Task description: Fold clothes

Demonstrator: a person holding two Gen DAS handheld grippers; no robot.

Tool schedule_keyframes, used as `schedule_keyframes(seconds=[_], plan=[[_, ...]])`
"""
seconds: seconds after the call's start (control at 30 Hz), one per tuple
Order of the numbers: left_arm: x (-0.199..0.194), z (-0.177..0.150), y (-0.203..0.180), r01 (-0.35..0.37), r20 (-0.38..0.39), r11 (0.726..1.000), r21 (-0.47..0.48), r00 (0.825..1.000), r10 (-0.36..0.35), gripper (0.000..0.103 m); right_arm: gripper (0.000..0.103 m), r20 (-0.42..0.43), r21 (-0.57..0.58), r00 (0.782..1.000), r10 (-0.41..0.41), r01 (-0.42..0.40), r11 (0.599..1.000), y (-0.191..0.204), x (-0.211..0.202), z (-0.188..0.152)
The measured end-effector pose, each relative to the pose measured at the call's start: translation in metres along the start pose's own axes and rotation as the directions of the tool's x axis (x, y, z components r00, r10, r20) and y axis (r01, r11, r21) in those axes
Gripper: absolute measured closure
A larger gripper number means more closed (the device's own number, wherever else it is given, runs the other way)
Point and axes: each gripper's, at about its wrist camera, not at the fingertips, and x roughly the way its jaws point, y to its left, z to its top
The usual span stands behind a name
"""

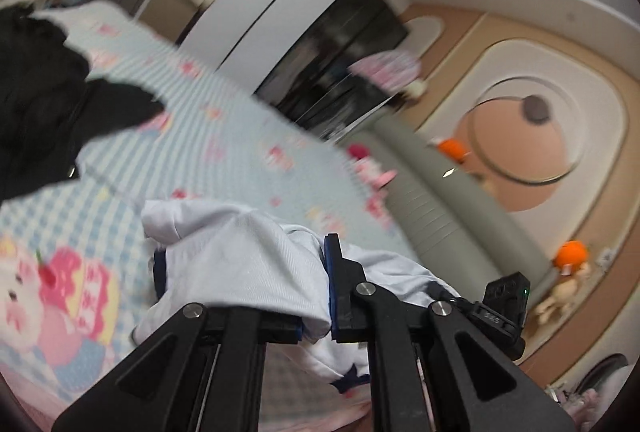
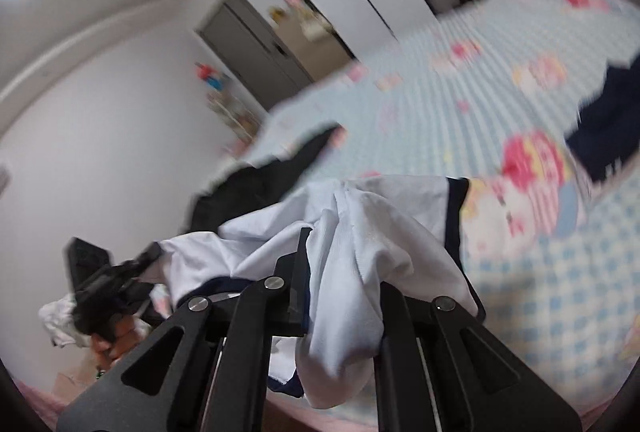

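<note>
— White cotton with navy trim: that is the garment [image 1: 240, 256] we hold, bunched low in the middle of the left wrist view, just above the left gripper [image 1: 320, 296].

— And how do the jaws stand there?

— We see them pinched narrow on the white cloth, which spills over both fingers and hangs down between the arms. In the right wrist view the right gripper [image 2: 340, 272] grips the same garment [image 2: 380, 232] in the same way, its jaws drawn tight with a thick fold draped over them, lower centre of the frame.

— What lies behind it?

— We see the bed [image 1: 224, 135] with its blue-and-white checked cover and pink cartoon prints, running from the lower left to the centre of the left view. A black garment [image 1: 44, 111] lies on it at the left edge. In the right view a dark navy piece [image 2: 608, 127] lies on the cover at the right edge.

— Do we see one gripper from the other?

— Yes: at the lower left of the right view, the left gripper [image 2: 116, 272] shows dark and blurred, touching the white cloth.
</note>
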Motion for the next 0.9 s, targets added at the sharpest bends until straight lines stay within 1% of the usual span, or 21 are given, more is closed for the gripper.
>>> schedule_keyframes(seconds=[0.1,0.17,0.2,0.23,0.27,0.3,0.33,0.37,0.4,0.43,0.47,0.5,0.57,0.63,0.67,0.7,0.77,0.8,0.83,0.87,0.9], plan=[[0.020,0.000,0.007,-0.066,-0.086,0.998,-0.021,0.994,0.064,0.094,0.096,0.017,-0.005,0.998,-0.056,0.056,0.998,0.008,-0.016,0.002],[0.038,-0.002,0.017,-0.115,-0.156,0.992,-0.042,0.982,0.107,0.094,0.096,0.029,-0.008,0.995,-0.093,0.094,0.996,0.013,-0.027,0.003],[0.058,-0.009,0.033,-0.151,-0.223,0.986,-0.075,0.966,0.131,0.094,0.096,0.003,-0.008,0.991,-0.135,0.135,0.991,0.007,-0.019,0.000],[0.078,-0.013,0.046,-0.185,-0.277,0.979,-0.090,0.949,0.154,0.095,0.095,-0.059,0.003,0.979,-0.195,0.196,0.981,-0.010,0.001,-0.004],[0.095,-0.010,0.050,-0.216,-0.301,0.974,-0.075,0.936,0.184,0.095,0.095,-0.120,0.019,0.963,-0.243,0.247,0.969,-0.028,0.021,-0.006],[0.111,-0.004,0.051,-0.236,-0.313,0.970,-0.055,0.927,0.208,0.095,0.095,-0.162,0.030,0.949,-0.269,0.277,0.960,-0.044,0.038,-0.003],[0.119,0.014,0.038,-0.222,-0.282,0.975,-0.025,0.937,0.206,0.095,0.096,-0.143,0.017,0.952,-0.270,0.275,0.961,-0.043,0.041,0.011],[0.116,0.038,0.016,-0.176,-0.215,0.984,0.012,0.961,0.175,0.095,0.096,-0.091,-0.010,0.962,-0.259,0.259,0.966,-0.032,0.037,0.031],[0.114,0.063,-0.005,-0.133,-0.149,0.990,0.053,0.979,0.139,0.095,0.096,-0.039,-0.038,0.969,-0.245,0.244,0.969,-0.022,0.033,0.052],[0.108,0.087,-0.029,-0.093,-0.077,0.991,0.100,0.992,0.101,0.095,0.096,0.013,-0.066,0.973,-0.229,0.230,0.971,-0.011,0.030,0.072],[0.095,0.109,-0.056,-0.061,0.001,0.986,0.153,0.998,0.061,0.095,0.096,0.064,-0.095,0.975,-0.212,0.217,0.972,-0.001,0.026,0.092],[0.082,0.128,-0.079,-0.040,0.065,0.980,0.195,0.998,0.028,0.095,0.096,0.139,-0.125,0.974,-0.179,0.197,0.972,0.016,0.012,0.112],[0.059,0.153,-0.110,-0.023,0.151,0.970,0.241,0.989,-0.014,0.095,0.095,0.296,-0.183,0.950,-0.096,0.155,0.971,0.055,-0.026,0.145],[0.046,0.160,-0.117,-0.016,0.168,0.970,0.242,0.985,-0.026,0.095,0.092,0.340,-0.171,0.938,-0.070,0.135,0.976,0.069,-0.045,0.156],[0.041,0.160,-0.117,-0.010,0.168,0.972,0.234,0.985,-0.030,0.095,0.088,0.353,-0.160,0.933,-0.062,0.126,0.979,0.074,-0.053,0.160],[0.042,0.151,-0.106,-0.010,0.142,0.978,0.207,0.990,-0.020,0.095,0.088,0.342,-0.137,0.938,-0.057,0.110,0.984,0.071,-0.055,0.159],[0.050,0.119,-0.070,-0.050,0.061,0.987,0.150,0.997,0.041,0.095,0.088,0.253,-0.040,0.965,-0.068,0.081,0.996,0.043,-0.043,0.128],[0.057,0.102,-0.051,-0.074,0.016,0.990,0.118,0.997,0.073,0.095,0.088,0.202,0.013,0.977,-0.072,0.070,0.997,0.028,-0.036,0.110],[0.069,0.081,-0.025,-0.105,-0.043,0.992,0.066,0.993,0.108,0.095,0.088,0.137,0.078,0.987,-0.088,0.078,0.994,0.007,-0.025,0.085],[0.081,0.056,0.008,-0.139,-0.118,0.990,-0.007,0.983,0.138,0.095,0.087,0.056,0.144,0.992,-0.114,0.105,0.984,-0.017,-0.009,0.053],[0.091,0.032,0.039,-0.178,-0.188,0.981,-0.073,0.969,0.161,0.095,0.087,-0.030,0.206,0.990,-0.137,0.140,0.968,-0.040,0.008,0.020]])
